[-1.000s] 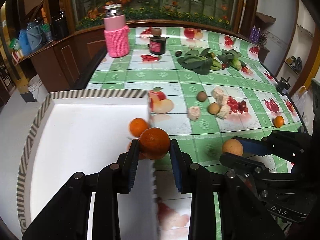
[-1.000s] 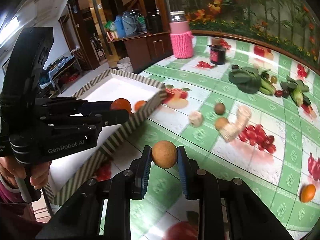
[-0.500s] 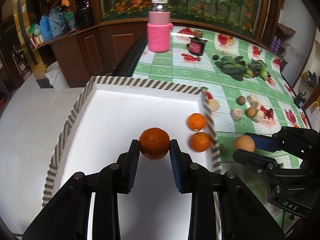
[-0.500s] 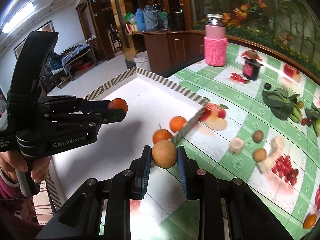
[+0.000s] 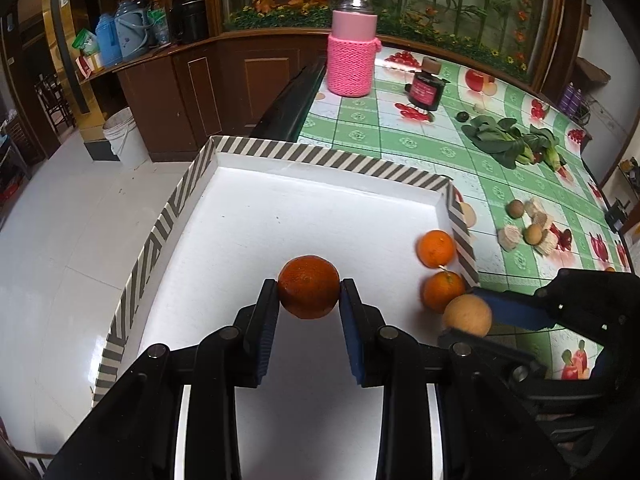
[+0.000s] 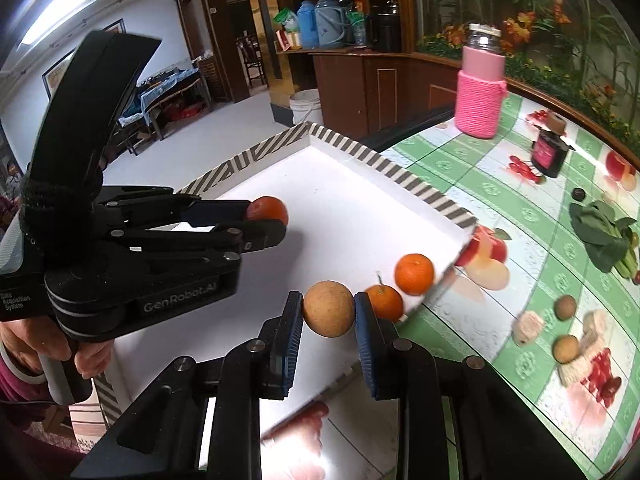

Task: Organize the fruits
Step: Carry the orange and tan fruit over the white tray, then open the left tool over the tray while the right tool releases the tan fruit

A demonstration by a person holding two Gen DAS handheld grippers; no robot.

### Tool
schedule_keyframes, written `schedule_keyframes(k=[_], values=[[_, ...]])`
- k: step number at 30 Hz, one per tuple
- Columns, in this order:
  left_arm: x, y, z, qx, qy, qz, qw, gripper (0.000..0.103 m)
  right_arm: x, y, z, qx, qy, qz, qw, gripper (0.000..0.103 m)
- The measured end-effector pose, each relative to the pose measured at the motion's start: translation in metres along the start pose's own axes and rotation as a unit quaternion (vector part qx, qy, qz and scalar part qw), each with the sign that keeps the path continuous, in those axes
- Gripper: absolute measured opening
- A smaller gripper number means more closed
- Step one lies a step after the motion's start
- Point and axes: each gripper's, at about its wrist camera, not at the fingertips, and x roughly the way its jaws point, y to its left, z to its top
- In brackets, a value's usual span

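My left gripper (image 5: 309,300) is shut on a dark orange (image 5: 309,292) and holds it over the middle of the white tray (image 5: 320,160) with the striped rim. My right gripper (image 6: 329,316) is shut on a round tan fruit (image 6: 329,309) above the tray's near right part. The tan fruit also shows in the left wrist view (image 5: 467,315). The dark orange also shows in the right wrist view (image 6: 267,210). Two small oranges (image 5: 436,248) (image 5: 442,291) lie in the tray against its right wall.
On the green fruit-print tablecloth (image 5: 400,136) to the right lie two brown fruits (image 6: 565,307), pale chunks (image 6: 528,326), leafy greens (image 5: 504,142), a dark jar (image 5: 425,88) and a pink-sleeved bottle (image 5: 351,60). The tray overhangs the table's left edge above the floor.
Both grippers have moved left with their fruits, from the table side to over the tray. The right gripper's tan fruit now hangs beside the two oranges in the tray.
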Motion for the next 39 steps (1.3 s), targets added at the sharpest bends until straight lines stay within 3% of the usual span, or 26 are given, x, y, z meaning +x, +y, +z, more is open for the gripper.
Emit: schedule_keyframes(k=[18,31,35,39], values=[[0.02,0.009,0.002,-0.007,0.017,0.013,0.9997,0.028,0.04,0.0,0.009,-0.004,0.029,0.008,1.0,0.026],[0.026,0.01,0.002,-0.008,0.023,0.026,0.9994,0.029,0.046,0.004,0.012,-0.02,0.017,-0.004,1.0,0.027],[0.025,0.011,0.001,-0.012,0.024,0.029,0.9992,0.031,0.042,-0.001,0.012,-0.01,0.008,-0.004,1.0,0.033],[0.023,0.01,-0.001,-0.013,0.02,0.037,0.999,0.054,0.03,-0.004,0.011,-0.003,0.001,-0.004,1.0,0.033]])
